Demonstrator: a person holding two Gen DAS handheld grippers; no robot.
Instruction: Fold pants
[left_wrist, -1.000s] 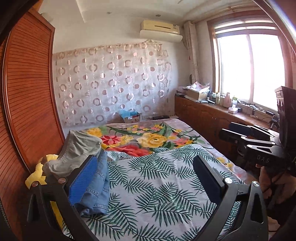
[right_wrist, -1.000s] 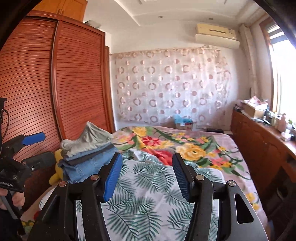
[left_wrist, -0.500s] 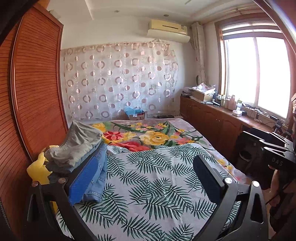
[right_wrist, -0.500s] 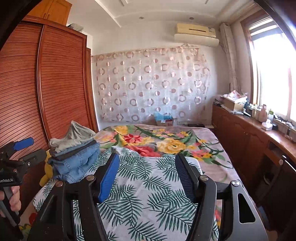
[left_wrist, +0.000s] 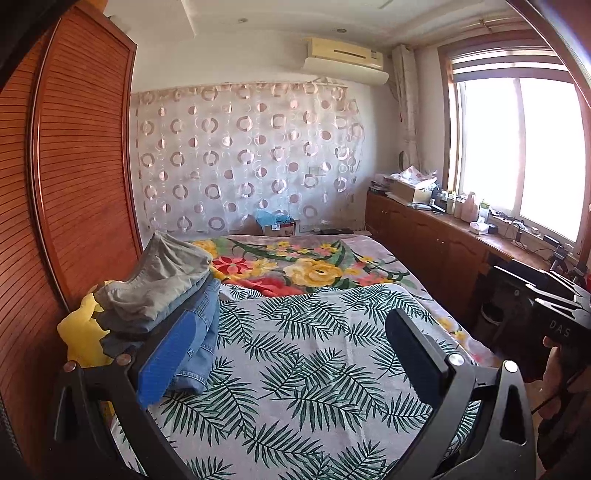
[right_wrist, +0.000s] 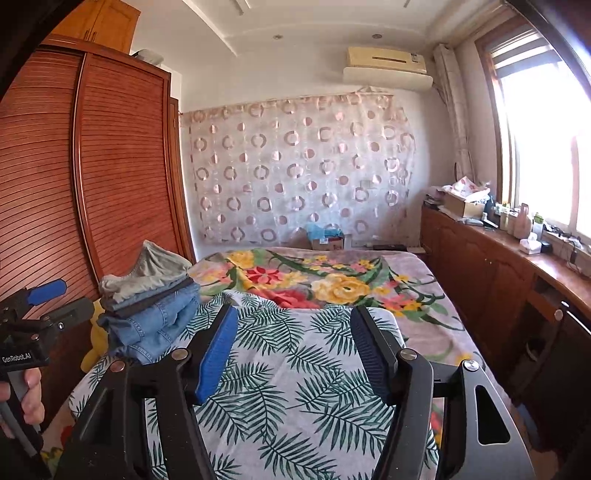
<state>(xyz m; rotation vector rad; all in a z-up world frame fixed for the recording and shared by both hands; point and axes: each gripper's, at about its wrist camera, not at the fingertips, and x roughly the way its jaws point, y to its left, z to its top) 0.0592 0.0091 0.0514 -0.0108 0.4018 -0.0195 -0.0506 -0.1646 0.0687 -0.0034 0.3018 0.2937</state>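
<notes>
A stack of folded pants (left_wrist: 162, 291) lies at the bed's left edge, grey pairs on top of blue jeans (left_wrist: 201, 339). It also shows in the right wrist view (right_wrist: 151, 295). My left gripper (left_wrist: 291, 350) is open and empty, held above the palm-leaf sheet (left_wrist: 314, 354), with its left finger in front of the jeans. My right gripper (right_wrist: 291, 350) is open and empty above the same sheet (right_wrist: 288, 369), to the right of the stack. Each gripper shows at the other view's edge.
A floral blanket (left_wrist: 306, 266) covers the far half of the bed. A wooden wardrobe (left_wrist: 74, 177) stands along the left, with a yellow item (left_wrist: 79, 332) between it and the stack. A cluttered wooden cabinet (left_wrist: 443, 236) runs under the window at right.
Both grippers have pulled back and risen, so the bed and the stack look farther away and more of the room shows. Both stay open.
</notes>
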